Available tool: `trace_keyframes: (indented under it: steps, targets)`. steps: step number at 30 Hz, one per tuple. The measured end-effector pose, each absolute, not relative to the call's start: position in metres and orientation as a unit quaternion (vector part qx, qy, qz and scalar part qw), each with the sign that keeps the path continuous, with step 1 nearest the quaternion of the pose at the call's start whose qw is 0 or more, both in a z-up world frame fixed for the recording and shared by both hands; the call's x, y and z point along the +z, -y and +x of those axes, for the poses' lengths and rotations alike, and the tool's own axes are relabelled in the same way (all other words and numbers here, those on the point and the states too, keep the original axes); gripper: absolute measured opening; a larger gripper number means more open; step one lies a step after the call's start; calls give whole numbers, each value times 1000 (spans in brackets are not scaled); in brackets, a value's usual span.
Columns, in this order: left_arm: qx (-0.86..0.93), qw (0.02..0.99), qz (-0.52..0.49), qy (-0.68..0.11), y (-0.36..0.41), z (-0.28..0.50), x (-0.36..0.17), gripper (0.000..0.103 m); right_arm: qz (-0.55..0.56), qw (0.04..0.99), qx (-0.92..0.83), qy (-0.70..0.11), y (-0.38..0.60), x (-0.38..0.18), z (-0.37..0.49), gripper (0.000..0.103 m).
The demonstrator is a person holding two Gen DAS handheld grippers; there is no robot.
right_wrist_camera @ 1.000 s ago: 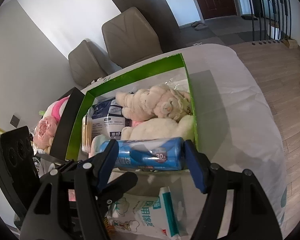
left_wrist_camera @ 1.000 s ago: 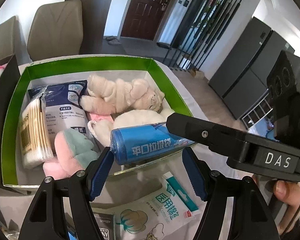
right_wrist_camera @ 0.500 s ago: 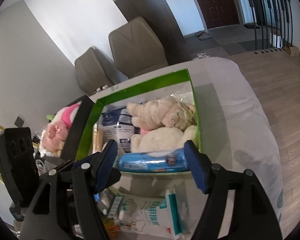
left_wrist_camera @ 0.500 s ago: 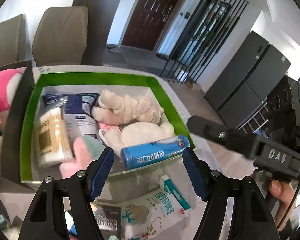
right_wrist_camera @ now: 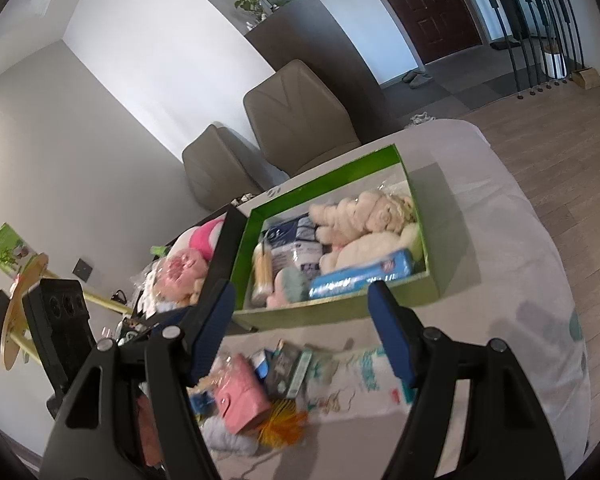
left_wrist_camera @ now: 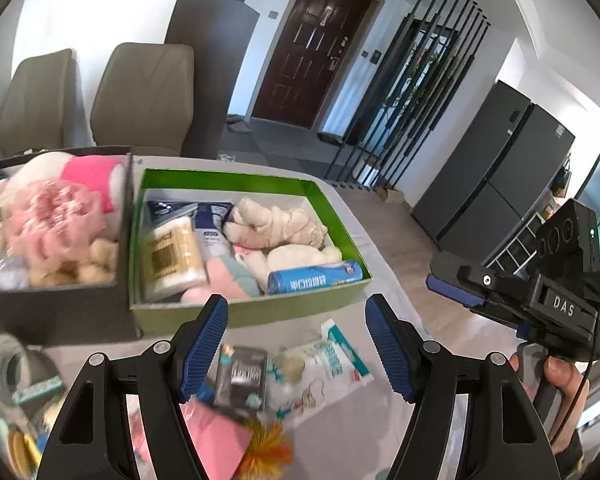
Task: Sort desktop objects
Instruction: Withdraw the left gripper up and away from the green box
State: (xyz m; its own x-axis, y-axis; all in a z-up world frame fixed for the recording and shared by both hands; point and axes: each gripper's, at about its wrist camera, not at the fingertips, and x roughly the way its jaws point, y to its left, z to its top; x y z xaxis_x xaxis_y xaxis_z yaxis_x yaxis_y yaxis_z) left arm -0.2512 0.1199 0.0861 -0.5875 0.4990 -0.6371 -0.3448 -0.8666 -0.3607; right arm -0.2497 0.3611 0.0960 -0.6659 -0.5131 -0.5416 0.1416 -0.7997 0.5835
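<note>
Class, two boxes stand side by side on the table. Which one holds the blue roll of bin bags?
The green box: the blue roll lies along its near wall. The black box to its left holds pink and cream soft toys instead.

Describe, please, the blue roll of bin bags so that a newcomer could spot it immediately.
Find the green box on the table, right of the black box. Along its near wall, at the right-hand corner, lies the blue roll on its side. It is the only smooth blue cylinder with white lettering; its neighbours are soft cream and pink plush toys.
</note>
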Motion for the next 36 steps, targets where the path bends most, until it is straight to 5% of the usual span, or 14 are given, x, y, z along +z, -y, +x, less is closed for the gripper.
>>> trace_keyframes:
  steps: [36]
  targets:
    - [893,207,-380,126,-18,-131,80,72,392,204,-870,220,-290,94,-131,69]
